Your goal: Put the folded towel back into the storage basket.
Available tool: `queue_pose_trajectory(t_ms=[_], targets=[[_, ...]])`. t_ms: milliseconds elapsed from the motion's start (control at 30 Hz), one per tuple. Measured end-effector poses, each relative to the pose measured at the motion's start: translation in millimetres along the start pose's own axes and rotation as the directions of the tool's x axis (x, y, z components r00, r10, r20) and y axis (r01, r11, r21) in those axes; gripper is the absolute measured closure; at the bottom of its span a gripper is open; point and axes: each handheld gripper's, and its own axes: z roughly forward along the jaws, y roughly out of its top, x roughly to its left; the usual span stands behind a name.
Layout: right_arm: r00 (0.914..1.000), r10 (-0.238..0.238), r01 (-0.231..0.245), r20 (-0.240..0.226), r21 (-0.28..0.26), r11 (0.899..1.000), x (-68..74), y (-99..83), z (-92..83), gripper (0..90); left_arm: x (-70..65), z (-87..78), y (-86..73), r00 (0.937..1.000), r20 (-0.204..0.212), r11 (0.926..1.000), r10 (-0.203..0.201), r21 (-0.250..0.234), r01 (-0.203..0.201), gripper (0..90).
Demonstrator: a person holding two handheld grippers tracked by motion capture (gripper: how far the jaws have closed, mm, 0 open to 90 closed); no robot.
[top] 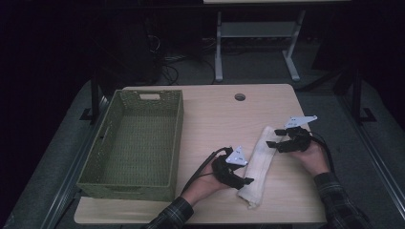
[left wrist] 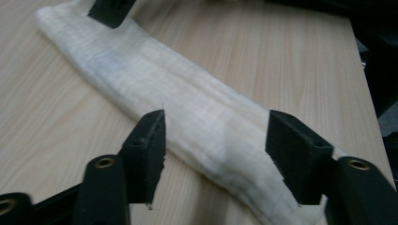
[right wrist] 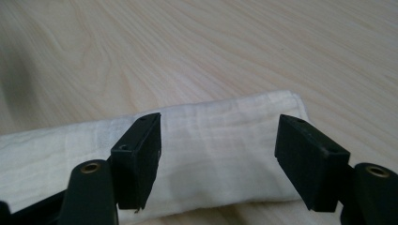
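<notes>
A long white cloth [top: 260, 157], folded into a narrow strip, lies on the wooden table right of centre, running from far right to near left. My left gripper [top: 246, 183] is at its near end, open, and the left gripper view has the cloth [left wrist: 187, 98] lying between and below the spread jaws of the left gripper [left wrist: 216, 136], apart from the pads. My right gripper [top: 273, 138] is at the far end, also open. In the right gripper view the cloth's folded end [right wrist: 220, 126] lies under the wide gap of the right gripper [right wrist: 218, 140].
A green woven basket [top: 177, 138] with nothing in it stands on the left half of the table. A round cable hole [top: 239, 97] sits near the far edge. Beyond the table a white desk frame [top: 218, 47] stands on dark floor.
</notes>
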Motion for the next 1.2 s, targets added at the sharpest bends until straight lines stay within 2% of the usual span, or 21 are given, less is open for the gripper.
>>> queue_pose_trajectory(t_ms=[100,200,433,533,633,700,767,900,1000,1133,1167,1200], targets=[[1.0,-0.008,0.008,0.001,-0.003,1.0,-0.8,-0.3,-0.1,30.8,3.8,10.2,6.7,0.9989,0.035,0.9995,0.03,0.01,-0.03,30.9],[0.9999,-0.012,0.012,0.002,-0.005,1.0,-1.9,-0.5,-0.2,30.7,7.2,18.0,10.6,0.9968,0.049,0.9977,0.063,0.021,-0.064,27.8],[1.0,0.0,0.0,0.0,0.005,1.0,-1.7,-1.0,0.5,30.6,10.8,39.0,8.1,0.9882,0.11,0.9925,0.106,0.048,-0.112,21.5],[1.0,0.0,0.0,0.0,0.006,1.0,-2.2,-1.3,1.2,30.6,10.8,45.2,5.1,0.9843,0.122,0.988,0.128,0.071,-0.137,21.2],[1.0,0.005,-0.005,-0.001,0.008,1.0,-1.7,-1.3,1.0,30.6,10.8,50.1,1.2,0.9838,0.12,0.9837,0.133,0.105,-0.146,21.2],[1.0,0.0,0.0,-0.004,0.001,1.0,-2.5,-1.7,1.6,30.5,10.6,50.3,0.4,0.9843,0.118,0.9848,0.131,0.099,-0.143,21.1],[1.0,0.001,-0.001,-0.004,0.001,1.0,-2.4,-1.7,1.8,30.5,9.8,49.2,0.4,0.9837,0.116,0.9829,0.138,0.107,-0.15,22.6],[1.0,0.004,-0.004,-0.007,0.004,1.0,-1.7,-1.5,1.5,30.5,6.5,46.0,-0.6,0.9847,0.11,0.9843,0.135,0.1,-0.146,33.5],[0.9999,0.001,-0.001,-0.015,0.002,1.0,-1.6,-1.2,0.4,30.5,3.0,42.7,0.0,0.9867,0.101,0.9842,0.127,0.111,-0.138,50.6],[0.9992,-0.017,0.017,-0.036,-0.001,1.0,-1.1,-0.4,-0.5,29.7,-1.9,39.0,-0.7,0.9919,0.09,0.9873,0.09,0.123,-0.101,69.8],[0.999,-0.016,0.016,-0.043,0.0,1.0,-0.4,0.4,-1.0,29.2,-1.9,37.9,-0.6,0.9924,0.088,0.9864,0.085,0.133,-0.097,72.5],[0.9989,-0.017,0.017,-0.044,0.003,1.0,0.2,1.3,-1.5,29.2,-3.2,36.7,-0.9,0.9944,0.084,0.9872,0.064,0.141,-0.075,74.6]])
